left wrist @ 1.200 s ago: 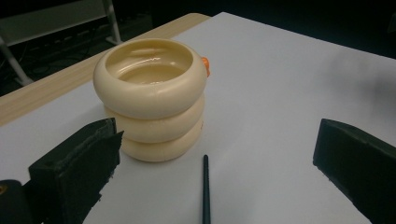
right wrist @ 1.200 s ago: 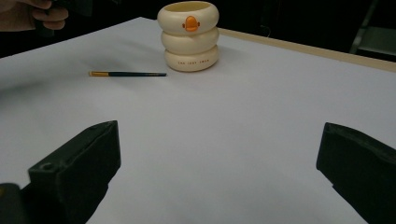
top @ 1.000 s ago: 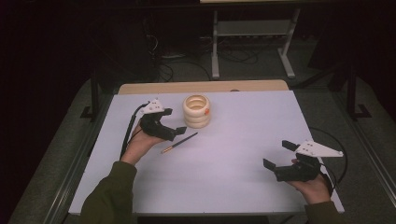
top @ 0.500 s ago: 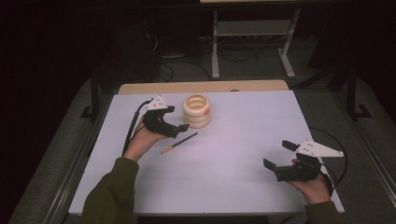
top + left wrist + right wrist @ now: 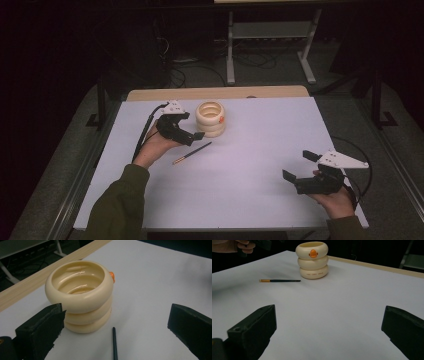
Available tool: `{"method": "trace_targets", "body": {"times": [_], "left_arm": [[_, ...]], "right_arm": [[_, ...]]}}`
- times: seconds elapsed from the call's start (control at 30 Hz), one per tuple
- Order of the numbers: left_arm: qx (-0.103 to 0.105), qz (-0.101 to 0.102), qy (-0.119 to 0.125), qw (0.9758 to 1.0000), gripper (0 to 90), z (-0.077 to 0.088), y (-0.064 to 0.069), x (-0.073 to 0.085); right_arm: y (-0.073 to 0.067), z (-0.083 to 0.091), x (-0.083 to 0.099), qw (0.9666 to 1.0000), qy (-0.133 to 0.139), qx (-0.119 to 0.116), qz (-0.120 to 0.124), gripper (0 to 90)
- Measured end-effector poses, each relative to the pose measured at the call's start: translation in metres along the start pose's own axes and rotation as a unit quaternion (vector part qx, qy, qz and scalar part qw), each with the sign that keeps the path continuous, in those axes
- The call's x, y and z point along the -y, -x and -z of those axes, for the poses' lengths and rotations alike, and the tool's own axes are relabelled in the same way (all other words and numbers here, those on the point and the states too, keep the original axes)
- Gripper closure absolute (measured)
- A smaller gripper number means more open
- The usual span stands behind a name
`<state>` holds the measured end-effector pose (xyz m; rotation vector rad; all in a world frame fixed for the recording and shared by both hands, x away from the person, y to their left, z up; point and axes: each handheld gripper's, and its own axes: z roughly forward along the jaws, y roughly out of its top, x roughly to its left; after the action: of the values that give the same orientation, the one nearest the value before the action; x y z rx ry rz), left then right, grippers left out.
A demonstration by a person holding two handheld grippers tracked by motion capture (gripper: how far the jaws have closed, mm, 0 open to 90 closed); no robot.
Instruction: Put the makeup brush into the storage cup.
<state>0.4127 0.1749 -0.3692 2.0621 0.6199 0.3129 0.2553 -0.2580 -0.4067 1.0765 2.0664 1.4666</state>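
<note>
A cream holder [image 5: 210, 119] made of three stacked rings, with an orange mark on its top ring, stands at the back middle of the white table [image 5: 260, 200]. A thin dark brush [image 5: 192, 152] with a gold end lies flat just in front of it. My left gripper [image 5: 192, 127] hovers open beside the holder's left side, above the brush. In the left gripper view the holder [image 5: 82, 297] sits by the left jaw, and the brush tip [image 5: 114, 343] lies between the jaws of the left gripper [image 5: 116, 312]. My right gripper [image 5: 299, 166] rests open and empty at the front right.
A wooden strip [image 5: 250, 92] runs along the table's far edge, with a metal stand [image 5: 270, 45] and cables on the dark floor beyond. The right gripper view shows the holder [image 5: 313, 260], the brush [image 5: 280, 280] and the other hand [image 5: 239, 246] across bare tabletop.
My left gripper has shifted slightly back and right, closer to the holder. The brush, the holder and the right gripper have stayed put.
</note>
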Motion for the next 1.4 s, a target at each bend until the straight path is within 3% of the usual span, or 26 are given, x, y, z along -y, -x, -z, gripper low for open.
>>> {"method": "trace_targets", "body": {"times": [0.5, 1.03, 1.13, 1.23, 1.4], "left_arm": [[-0.006, 0.003, -0.05, 0.9987, 0.0, 0.0006, -0.0031, 0.0], [-0.004, -0.004, -0.109, 0.9941, 0.1, -0.005, -0.0036, 0.0016], [-0.004, -0.007, -0.12, 0.9927, 6.0, -0.0051, -0.0037, 0.001], [-0.004, -0.003, -0.123, 0.9924, 6.1, -0.0055, -0.0031, 0.0007], [-0.003, -0.007, -0.141, 0.99, 6.9, -0.0069, -0.0036, -0.0005]], "right_arm": [[0.0006, 0.0008, 0.0002, 1.0, 0.003, 0.002, 0.0, 0.0], [0.0012, 0.0009, 0.0003, 1.0, 0.004, 0.002, -0.001, 0.0], [0.0011, 0.0014, 0.0002, 1.0, 0.005, 0.003, -0.001, 0.0], [0.001, 0.0011, 0.0002, 1.0, 0.005, 0.002, 0.0, 0.0], [0.0013, 0.0007, 0.0002, 1.0, 0.004, 0.002, -0.001, 0.0]]}}
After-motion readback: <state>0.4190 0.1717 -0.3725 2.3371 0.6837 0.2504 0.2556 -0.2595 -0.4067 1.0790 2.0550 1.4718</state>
